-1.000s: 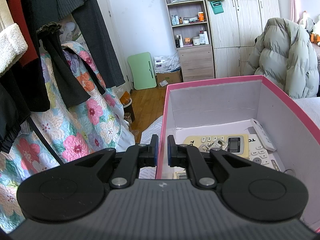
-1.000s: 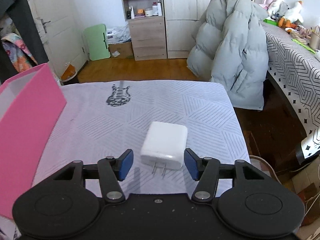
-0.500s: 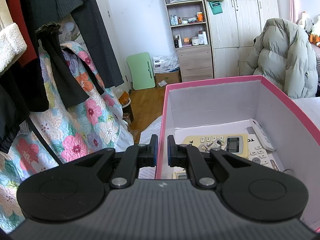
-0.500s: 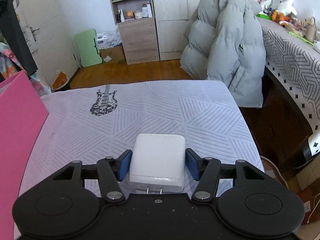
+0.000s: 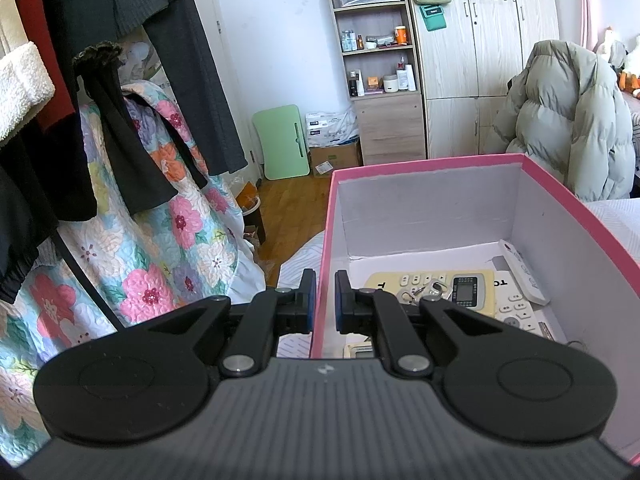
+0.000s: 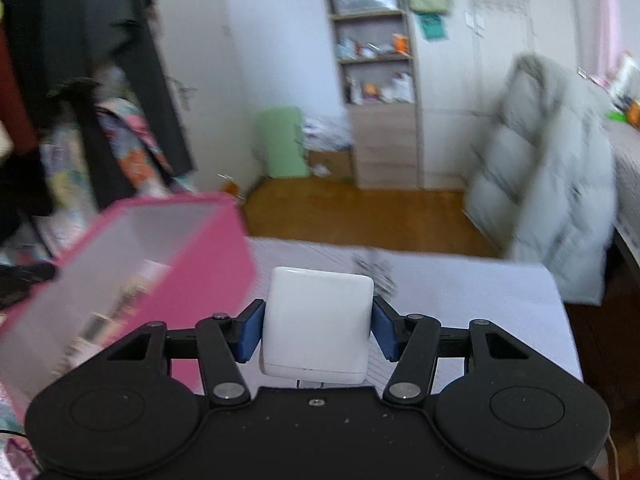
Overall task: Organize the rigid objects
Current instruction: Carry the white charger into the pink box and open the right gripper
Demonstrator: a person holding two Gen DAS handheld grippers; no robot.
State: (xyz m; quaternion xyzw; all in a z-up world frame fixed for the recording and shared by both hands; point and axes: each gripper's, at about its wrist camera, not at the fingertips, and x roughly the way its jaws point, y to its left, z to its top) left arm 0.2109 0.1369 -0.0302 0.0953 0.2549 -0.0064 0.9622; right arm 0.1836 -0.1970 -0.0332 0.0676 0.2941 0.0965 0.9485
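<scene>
Lifted off the bed since earlier, the white charger [image 6: 318, 320] is clamped in the right tongs [image 6: 318, 334] and swung toward the pink box [image 6: 208, 256] at nine o'clock, whose wall [image 5: 322, 280] is pinched steady by the closed left tongs [image 5: 323, 300].

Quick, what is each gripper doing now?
Left gripper: shut on the pink box wall.
Right gripper: shut on the white charger.

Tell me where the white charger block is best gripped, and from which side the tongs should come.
Across its two flat, parallel side faces, coming from the prong end, judging by the right tongs. The white charger block is a rounded square slab with smooth broad faces; the pads sit flat on its narrow sides, prongs pointing back towards the camera. That leaves the far end free to go into the pink box.
</scene>
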